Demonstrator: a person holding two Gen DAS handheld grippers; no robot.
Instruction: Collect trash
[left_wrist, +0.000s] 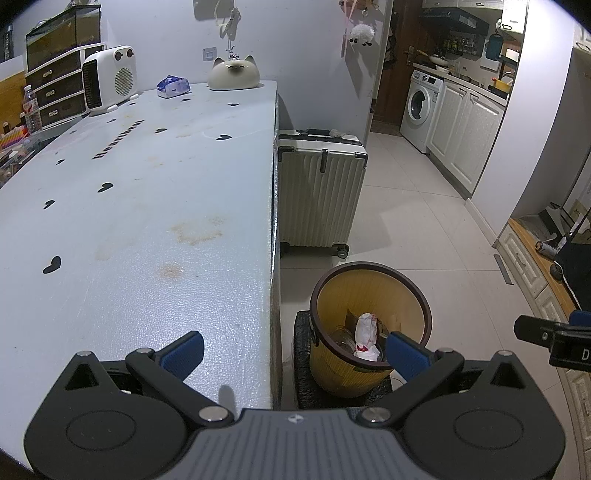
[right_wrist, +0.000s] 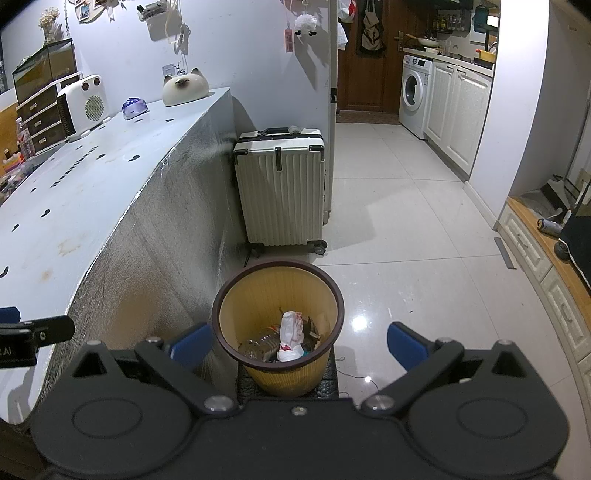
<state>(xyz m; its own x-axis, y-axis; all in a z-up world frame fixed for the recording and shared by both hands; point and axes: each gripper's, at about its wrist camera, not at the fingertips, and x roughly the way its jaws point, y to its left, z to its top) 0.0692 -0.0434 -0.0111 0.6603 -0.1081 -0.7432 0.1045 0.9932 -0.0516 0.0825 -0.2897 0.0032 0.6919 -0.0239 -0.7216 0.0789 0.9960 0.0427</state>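
Left wrist view had our left gripper (left_wrist: 293, 349) with its jaws spread wide and nothing between them, one blue pad (left_wrist: 183, 351) over the near edge of the pale blue tabletop (left_wrist: 147, 206) and the other in front of the bin's rim. Our right gripper (right_wrist: 299, 345) was likewise wide and empty, straddling the yellow wastebasket (right_wrist: 277, 325) from above. That basket stood on the floor at 6 o'clock from the cream suitcase (right_wrist: 281, 192), close against the table's silver side, on a dark mat.

The trash we could make out already lay inside: a crumpled white wrapper with red print (right_wrist: 290, 334) on top, a clear plastic bottle (right_wrist: 260, 343) at about 9 o'clock of it, and brownish scraps behind that we could not identify. We judged the wrapper light, soft and crushable, best pinched at a raised fold near its upper end, where the pads would bite without slipping. The bottle looked light but smooth and springy; we would have taken it across the body, squeezing gently, or at the neck if that were reachable, which the views did not settle.

On the tabletop we saw stains and printed hearts but no loose litter near us; the blue-and-white pack (left_wrist: 173, 85) at the far end, at 9 o'clock of the cat-shaped ornament (left_wrist: 233, 73), might not have been trash at all
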